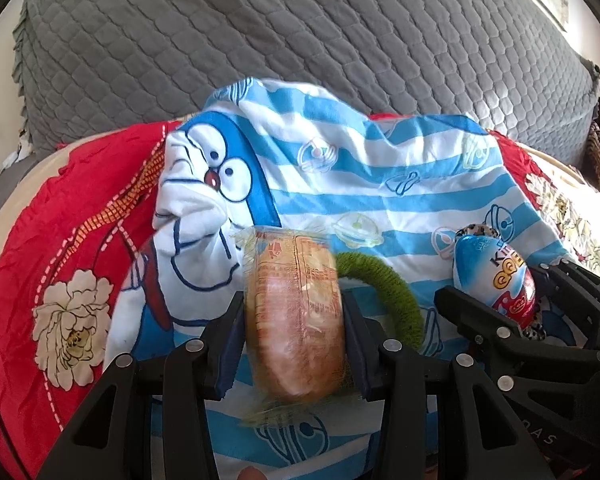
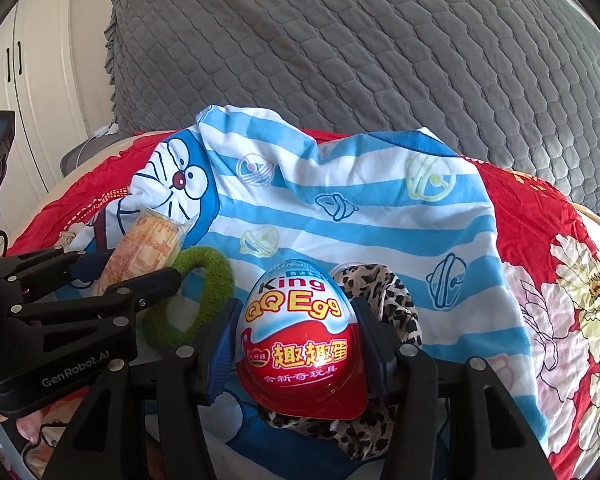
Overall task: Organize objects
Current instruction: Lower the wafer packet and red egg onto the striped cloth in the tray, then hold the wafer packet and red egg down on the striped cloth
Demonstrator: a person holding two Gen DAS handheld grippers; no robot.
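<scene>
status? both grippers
Left gripper shut on wrapped snack. Right gripper shut on toy egg. Green hair tie, leopard scrunchie lie just beneath on striped cloth.

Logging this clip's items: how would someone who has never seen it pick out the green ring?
Start at the blue-and-white striped cartoon blanket spread over the red floral cover. The green ring lies on it between the two grippers' loads, the wrapped snack and the toy egg. It alone is fuzzy, green and hollow-centred.

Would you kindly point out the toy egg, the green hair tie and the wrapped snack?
toy egg (image 2: 300,332): right wrist view, on its red lower half.
green hair tie (image 2: 216,276): right wrist view, on the loop's right side.
wrapped snack (image 1: 296,312): left wrist view, on the wrapper's middle.
</scene>
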